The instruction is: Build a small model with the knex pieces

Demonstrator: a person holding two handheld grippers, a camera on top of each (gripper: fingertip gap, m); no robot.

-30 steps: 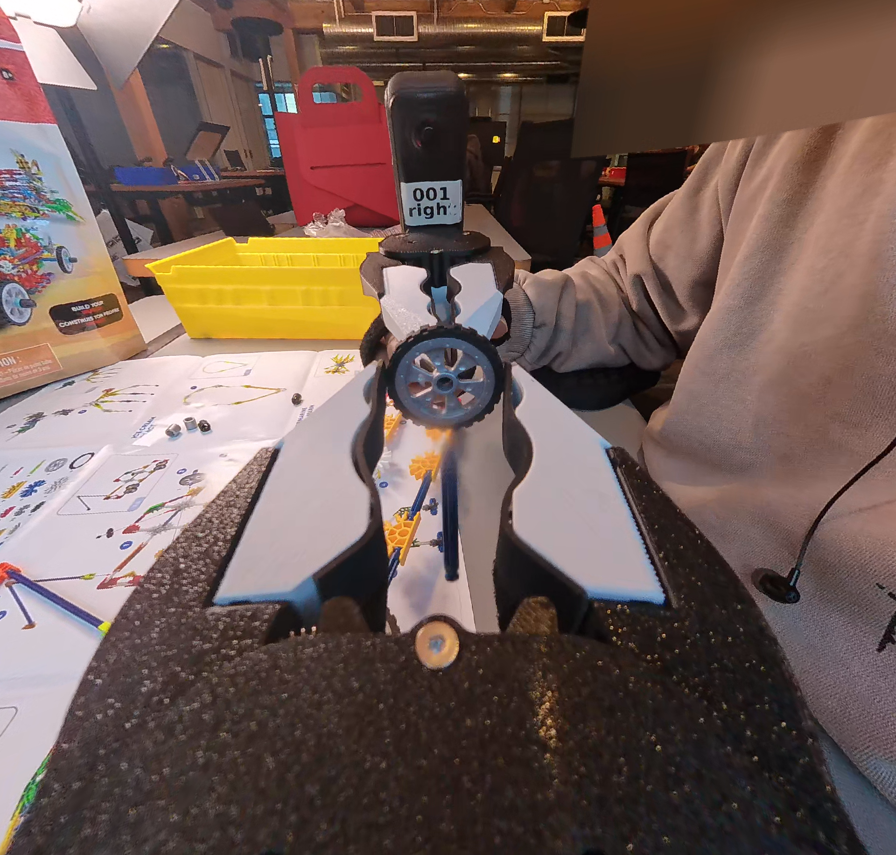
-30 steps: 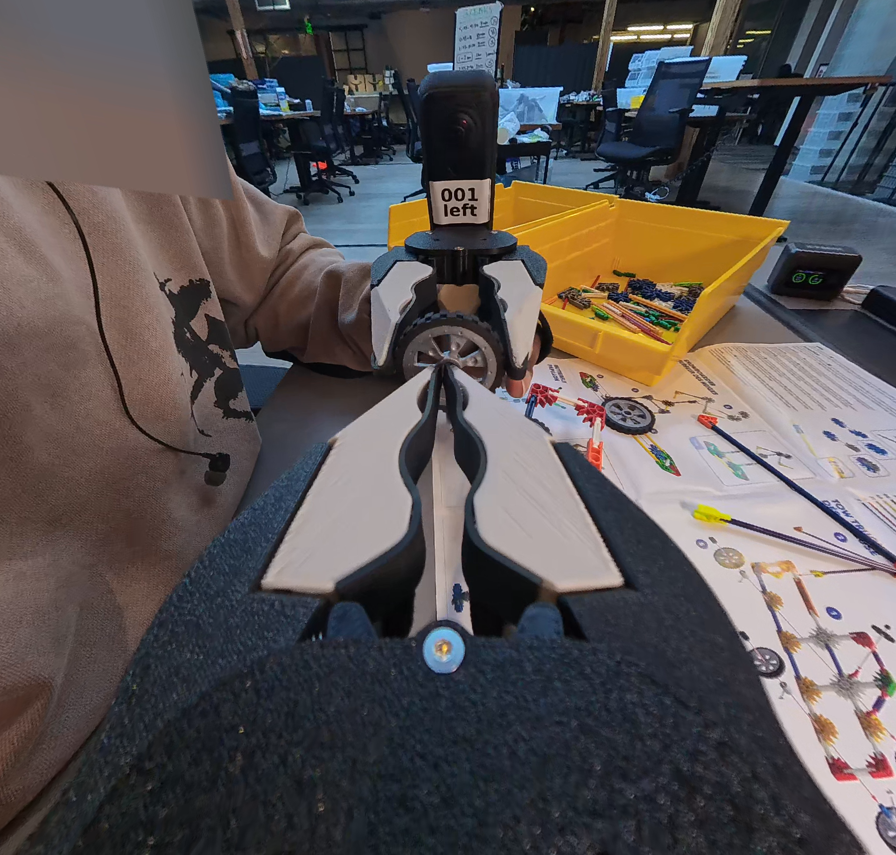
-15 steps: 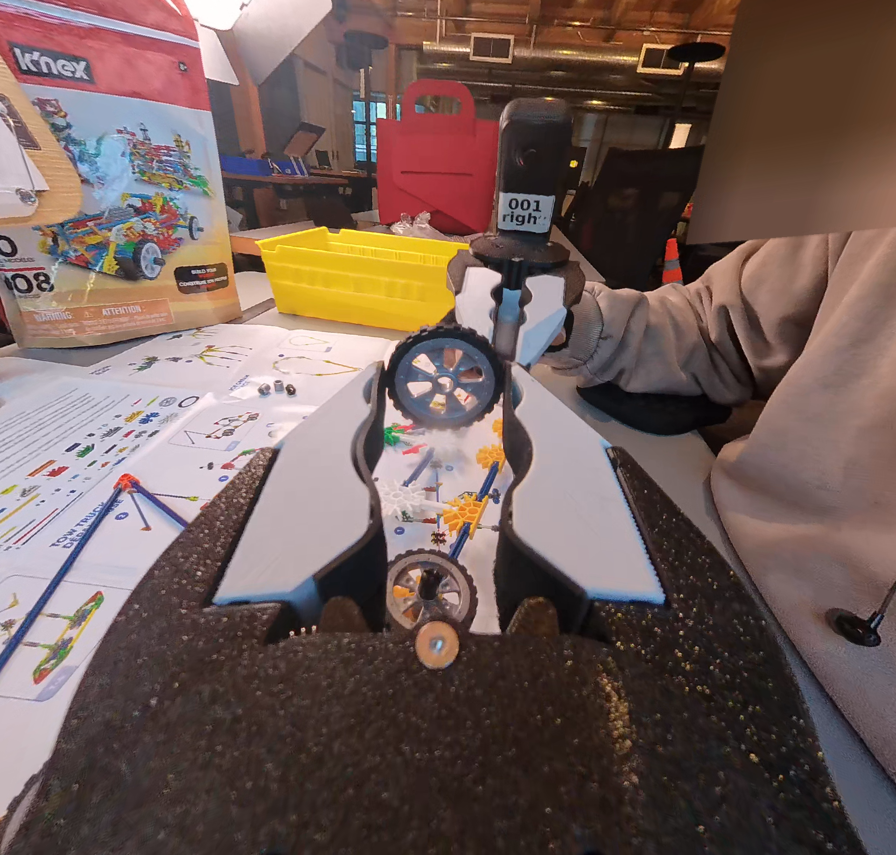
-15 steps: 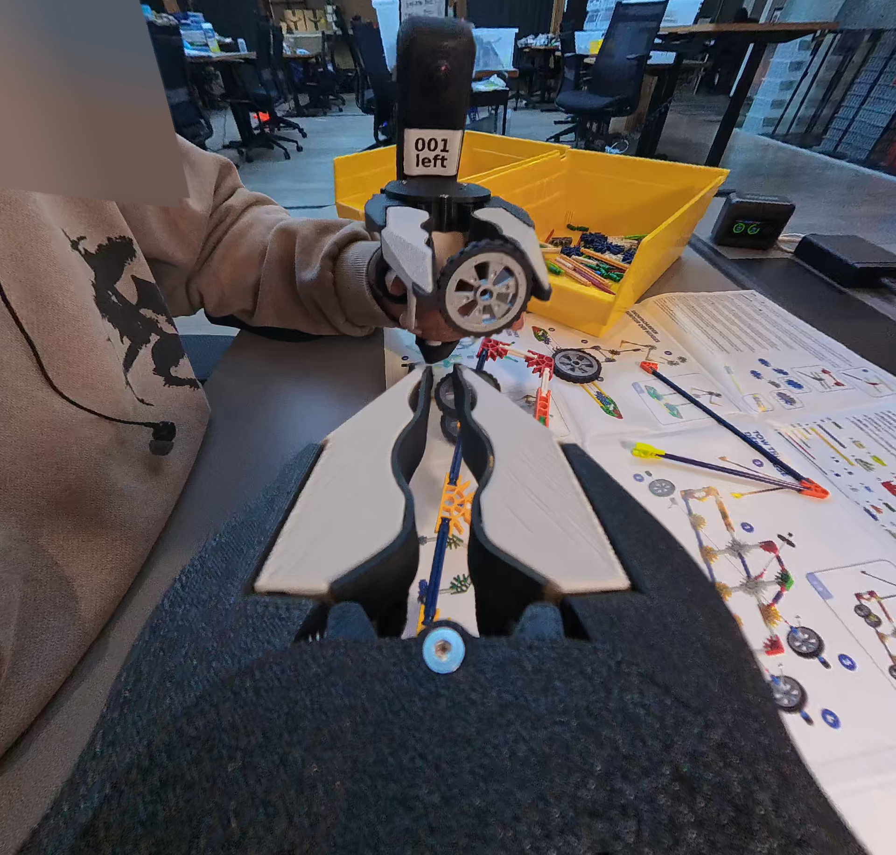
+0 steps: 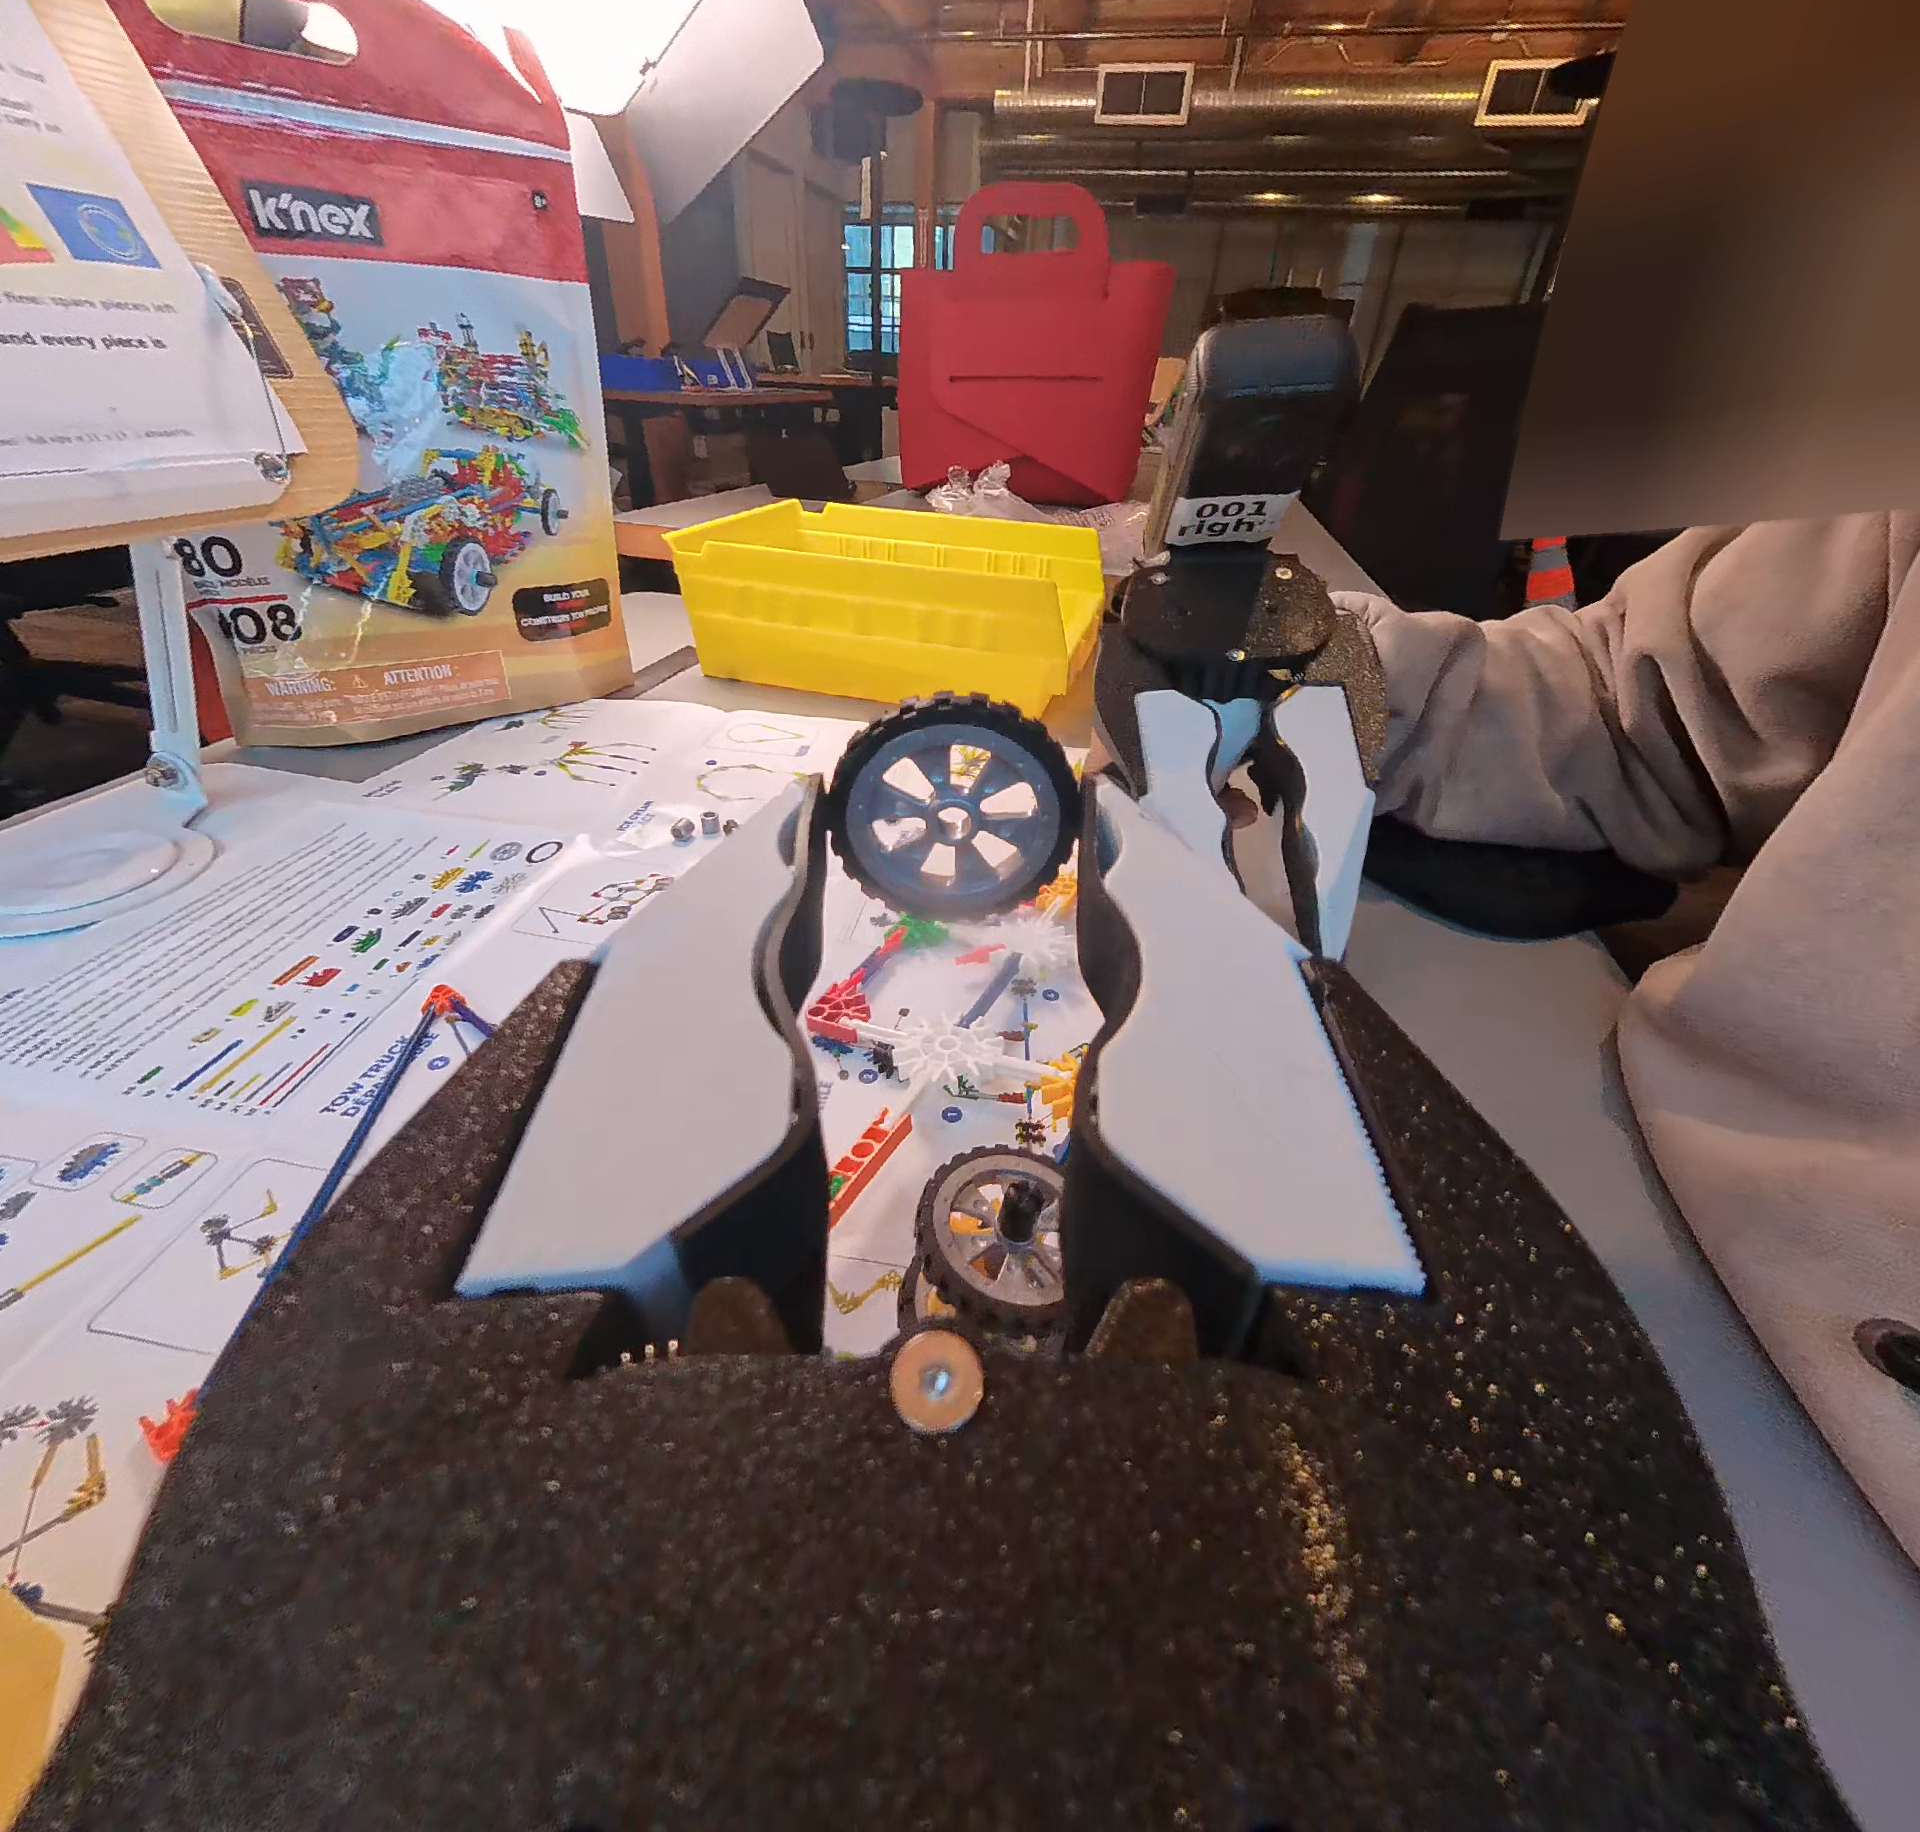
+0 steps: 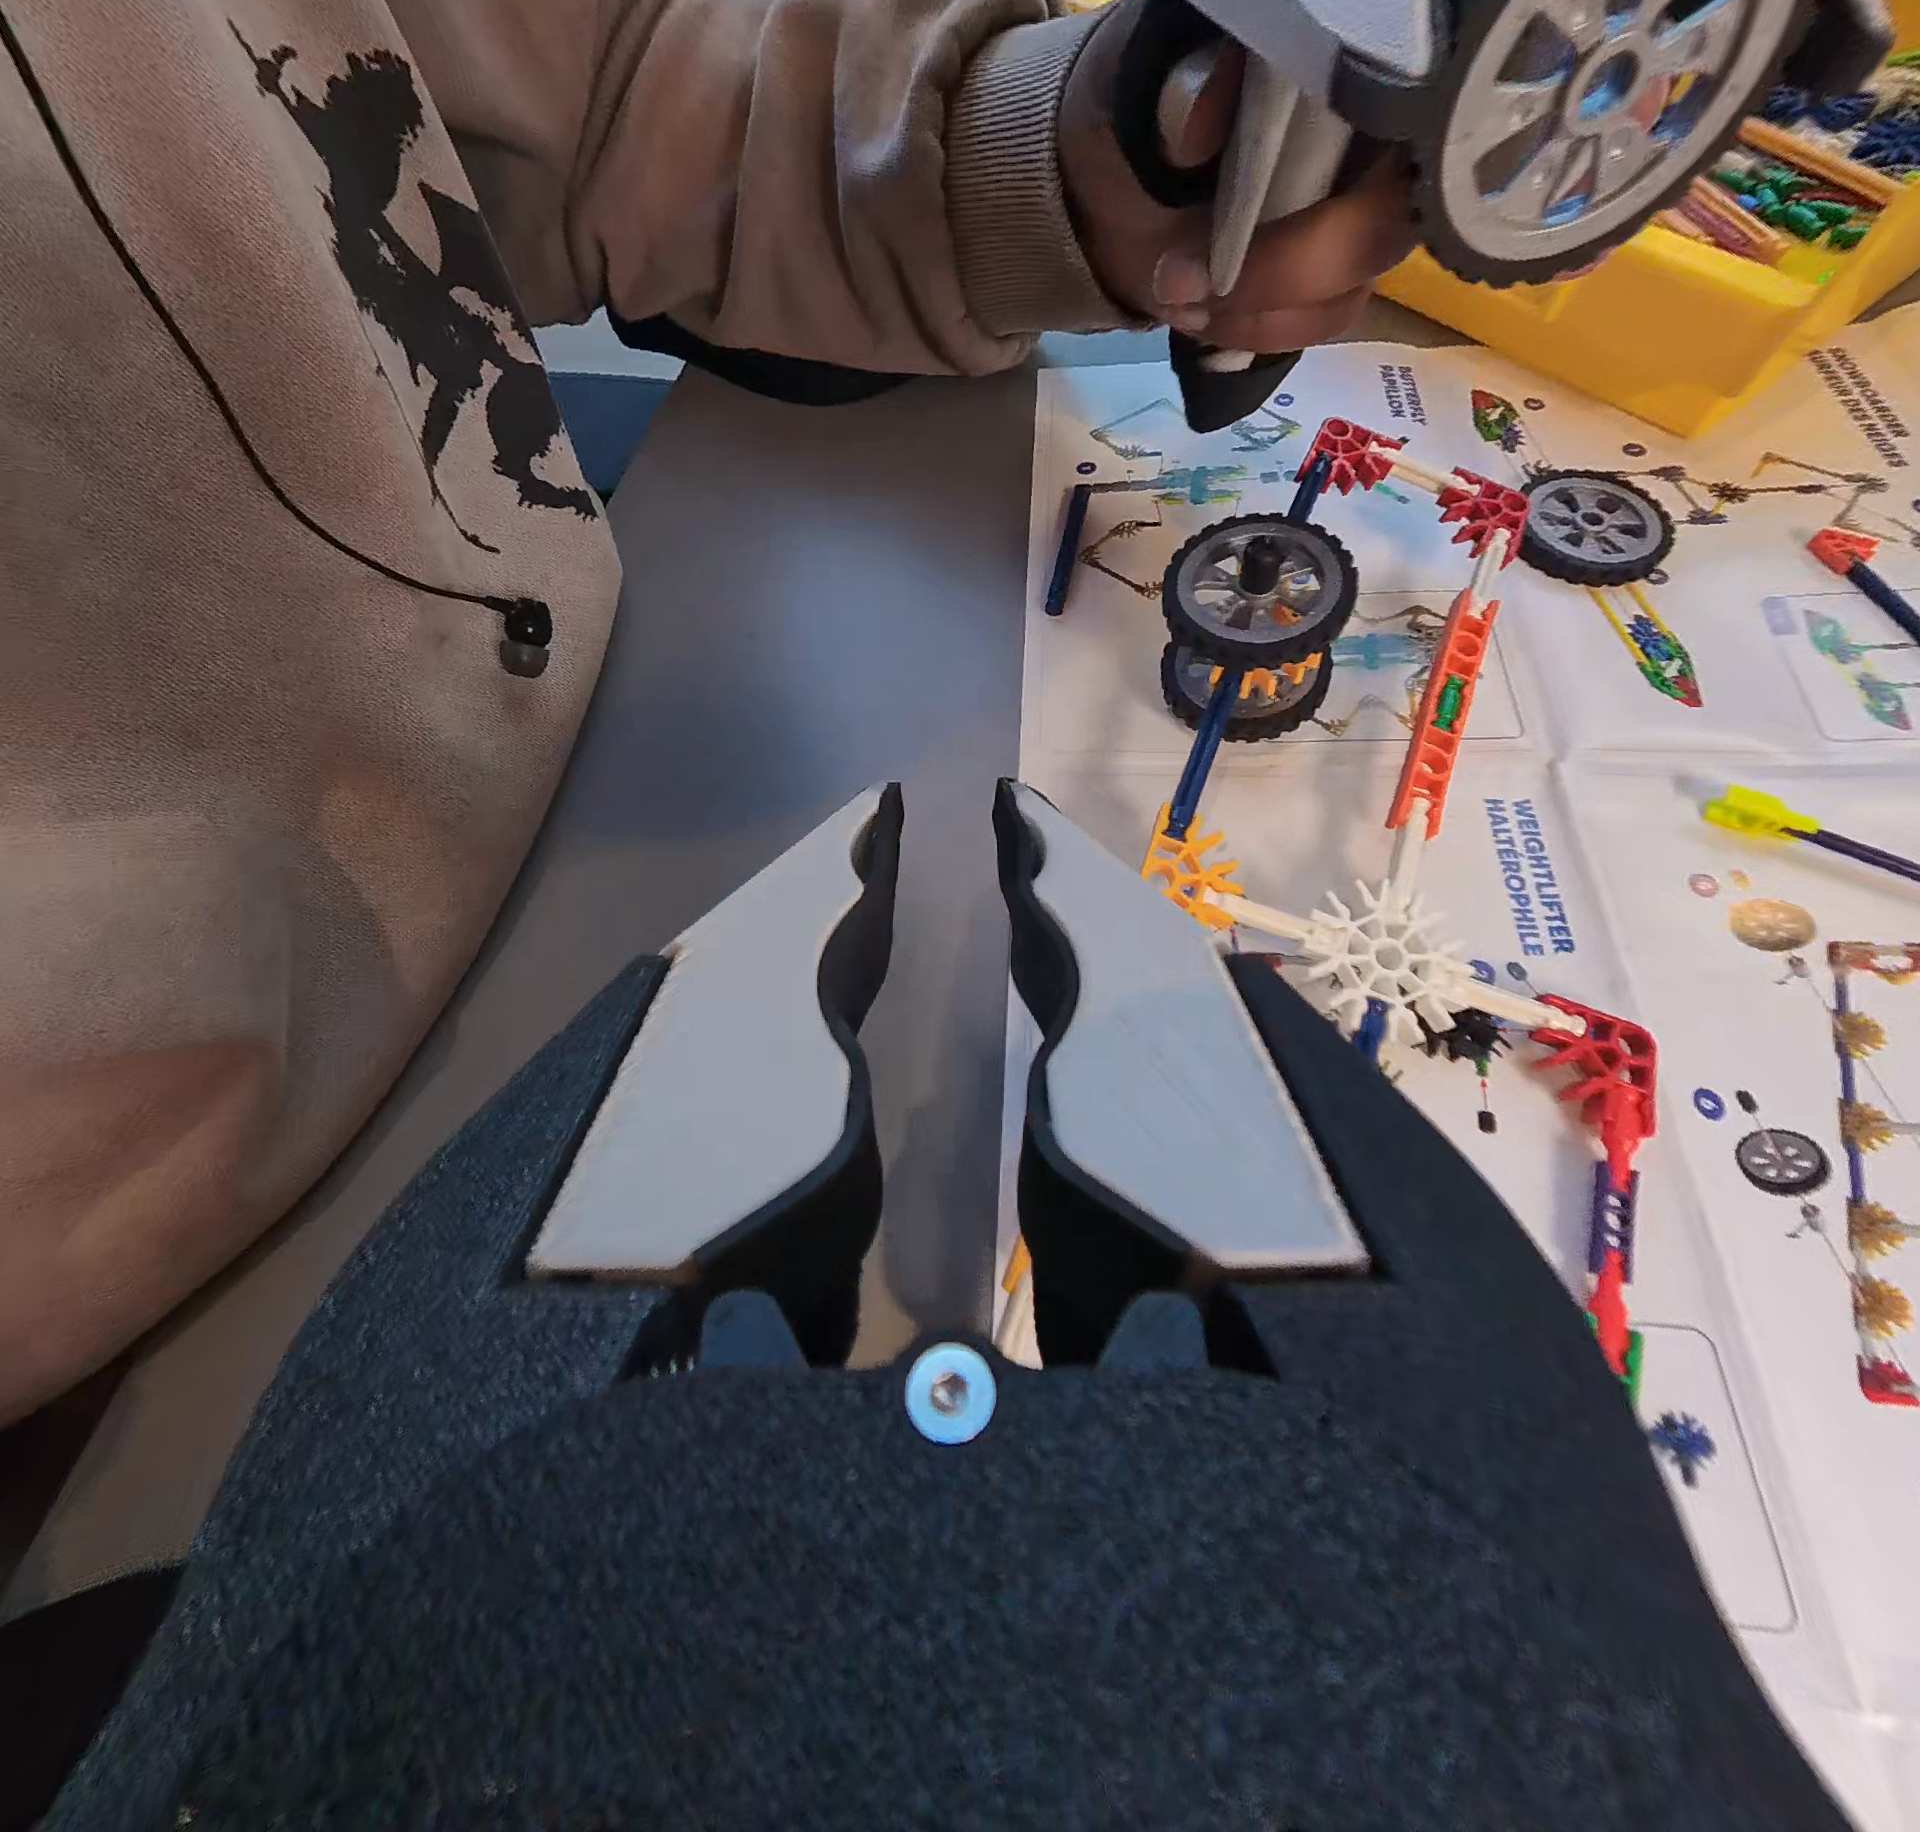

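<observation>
- a grey spoked toy wheel (image 5: 954, 808) with a black tyre sits pinched by its tread between the tips of the left claw (image 5: 951, 816), hub facing the camera, held up off the table (image 6: 810, 598).
- below it on the instruction sheet (image 5: 260, 941) lies a rod-and-connector frame (image 6: 1444, 733) whose stacked wheel pair (image 6: 1252, 619) carries an upright black axle stub.
- the right claw (image 6: 943, 811) is slightly parted and empty, over bare table beside that frame.
- a yellow parts bin (image 5: 883, 603) stands behind.
</observation>
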